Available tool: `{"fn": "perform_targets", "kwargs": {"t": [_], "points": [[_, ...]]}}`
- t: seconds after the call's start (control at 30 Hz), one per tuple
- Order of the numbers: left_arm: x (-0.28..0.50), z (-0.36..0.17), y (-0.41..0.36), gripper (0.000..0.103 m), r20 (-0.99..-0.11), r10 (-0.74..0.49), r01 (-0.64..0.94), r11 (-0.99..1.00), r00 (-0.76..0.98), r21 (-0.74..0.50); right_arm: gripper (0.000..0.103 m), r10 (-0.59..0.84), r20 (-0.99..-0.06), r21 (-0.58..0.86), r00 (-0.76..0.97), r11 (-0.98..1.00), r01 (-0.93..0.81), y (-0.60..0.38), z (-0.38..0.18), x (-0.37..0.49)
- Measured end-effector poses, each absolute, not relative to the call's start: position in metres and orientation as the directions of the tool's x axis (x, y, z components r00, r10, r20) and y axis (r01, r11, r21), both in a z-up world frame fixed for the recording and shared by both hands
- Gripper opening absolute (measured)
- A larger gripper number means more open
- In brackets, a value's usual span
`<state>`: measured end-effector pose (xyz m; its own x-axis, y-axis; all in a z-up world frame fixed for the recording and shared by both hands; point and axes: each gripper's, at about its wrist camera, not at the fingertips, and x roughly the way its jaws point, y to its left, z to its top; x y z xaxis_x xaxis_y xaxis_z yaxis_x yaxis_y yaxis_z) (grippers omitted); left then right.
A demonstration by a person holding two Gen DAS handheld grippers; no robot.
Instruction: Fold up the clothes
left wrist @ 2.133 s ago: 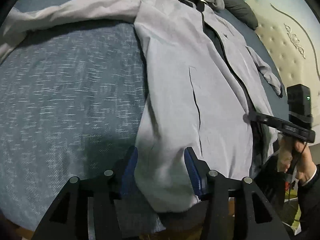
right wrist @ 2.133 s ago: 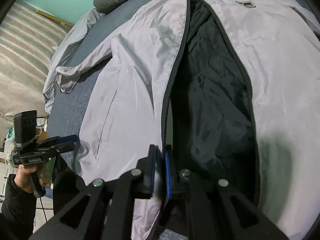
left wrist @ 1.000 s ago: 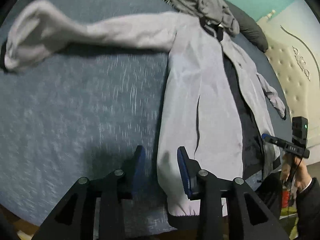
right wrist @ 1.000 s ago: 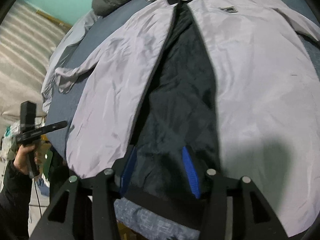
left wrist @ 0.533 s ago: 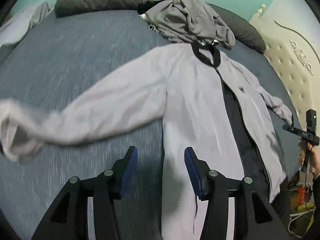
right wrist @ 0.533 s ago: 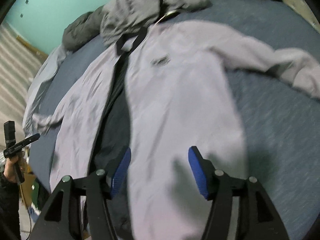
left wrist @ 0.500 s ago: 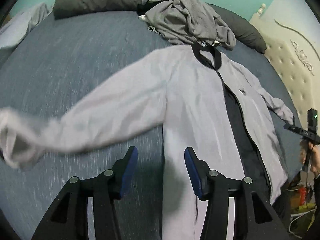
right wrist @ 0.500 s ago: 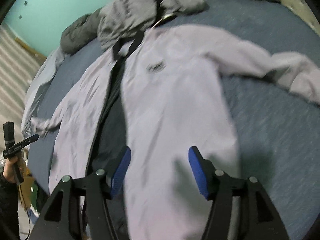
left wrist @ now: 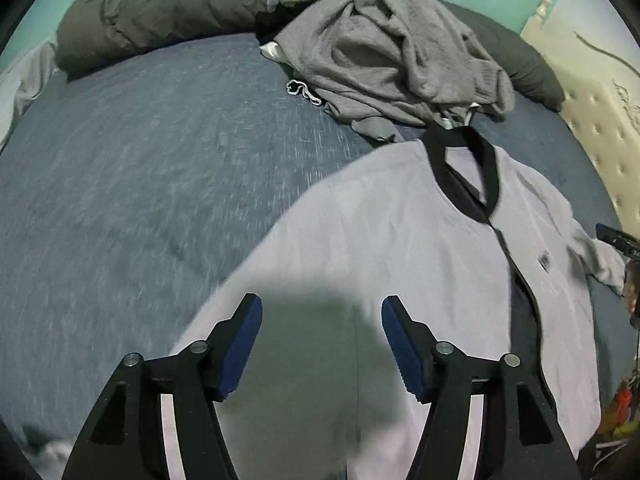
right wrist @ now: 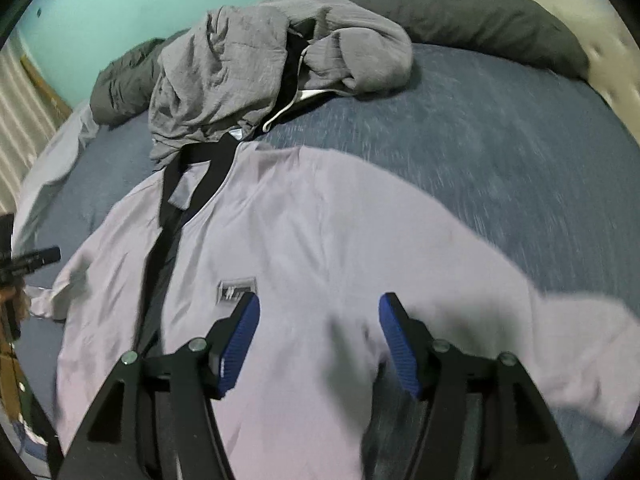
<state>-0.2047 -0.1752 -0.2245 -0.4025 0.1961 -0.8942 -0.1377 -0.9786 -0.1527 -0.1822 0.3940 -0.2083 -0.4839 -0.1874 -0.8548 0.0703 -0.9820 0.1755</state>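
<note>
Left wrist view: left gripper (left wrist: 321, 334) over the pale grey jacket (left wrist: 400, 248), blue-padded fingers (left wrist: 240, 344) spread wide apart, nothing between them but the jacket's shadowed front below. Jacket spread face up on the blue bed cover (left wrist: 120, 184), black collar (left wrist: 464, 168) pointing away toward a heap of crumpled grey clothes (left wrist: 392, 52), front partly open along the dark zip line. Dark grey pillow (left wrist: 160, 12) at the far edge, cream tufted headboard (left wrist: 600, 120) to the right. Right wrist view: right gripper (right wrist: 319, 334) likewise above the jacket (right wrist: 320, 248), fingers (right wrist: 398, 344) wide apart and empty, small chest badge (right wrist: 237, 289) just beyond the left pad, one sleeve (right wrist: 560, 340) trailing off to the right over the bed cover (right wrist: 500, 128). Grey clothes heap (right wrist: 248, 64) touching the collar (right wrist: 188, 176).
</note>
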Motion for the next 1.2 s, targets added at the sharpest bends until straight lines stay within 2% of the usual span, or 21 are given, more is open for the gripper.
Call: {"fn": "perform_targets", "kwargs": {"t": [0.27, 0.57, 0.63, 0.67, 0.7, 0.73, 0.77, 0.8, 0.83, 0.9, 1.2], "points": [[-0.269, -0.259, -0.159, 0.066, -0.912, 0.138, -0.16, -0.984, -0.386, -0.081, 0.074, -0.173, -0.874, 0.1, -0.455, -0.978, 0.181, 0.363, -0.234, -0.266], [-0.294, -0.285, -0.156, 0.066, -0.919, 0.145, -0.208, -0.976, -0.367, -0.071, 0.074, -0.021, -0.889, -0.101, -0.458, -0.965, 0.241, 0.343, -0.268, -0.324], [-0.295, -0.288, -0.156, 0.065, -0.916, 0.151, -0.218, -0.973, -0.371, -0.072, 0.067, 0.005, -0.895, -0.126, -0.446, -0.962, 0.242, 0.343, -0.278, -0.332], [-0.295, -0.289, -0.155, 0.06, -0.914, 0.156, -0.224, -0.972, -0.373, -0.074, 0.054, 0.018, -0.898, -0.138, -0.441, -0.96, 0.243, 0.344, -0.282, -0.336], [-0.295, -0.29, -0.154, 0.056, -0.913, 0.166, -0.229, -0.97, -0.374, -0.082, 0.045, 0.018, -0.9, -0.136, -0.434, -0.961, 0.242, 0.345, -0.287, -0.338], [-0.295, -0.29, -0.153, 0.046, -0.911, 0.174, -0.237, -0.968, -0.374, -0.087, 0.043, 0.016, -0.903, -0.132, -0.428, -0.962, 0.241, 0.347, -0.291, -0.339], [-0.294, -0.29, -0.15, 0.035, -0.909, 0.178, -0.247, -0.965, -0.377, -0.087, 0.036, 0.015, -0.906, -0.127, -0.422, -0.962, 0.24, 0.348, -0.295, -0.341], [-0.293, -0.29, -0.148, 0.029, -0.908, 0.178, -0.257, -0.963, -0.379, -0.081, 0.019, 0.014, -0.908, -0.126, -0.42, -0.962, 0.241, 0.349, -0.298, -0.341], [-0.292, -0.289, -0.144, 0.016, -0.908, 0.172, -0.268, -0.961, -0.382, -0.07, 0.016, 0.012, -0.908, -0.125, -0.42, -0.963, 0.241, 0.35, -0.3, -0.34], [-0.29, -0.287, -0.138, 0.008, -0.908, 0.163, -0.286, -0.957, -0.387, -0.05, 0.005, 0.012, -0.899, -0.126, -0.437, -0.965, 0.232, 0.352, -0.298, -0.338], [-0.291, -0.241, -0.142, 0.004, -0.841, 0.084, -0.21, -0.977, -0.534, 0.036, 0.002, 0.05, -0.826, -0.162, -0.561, -0.975, 0.152, 0.374, -0.252, -0.33]]}}
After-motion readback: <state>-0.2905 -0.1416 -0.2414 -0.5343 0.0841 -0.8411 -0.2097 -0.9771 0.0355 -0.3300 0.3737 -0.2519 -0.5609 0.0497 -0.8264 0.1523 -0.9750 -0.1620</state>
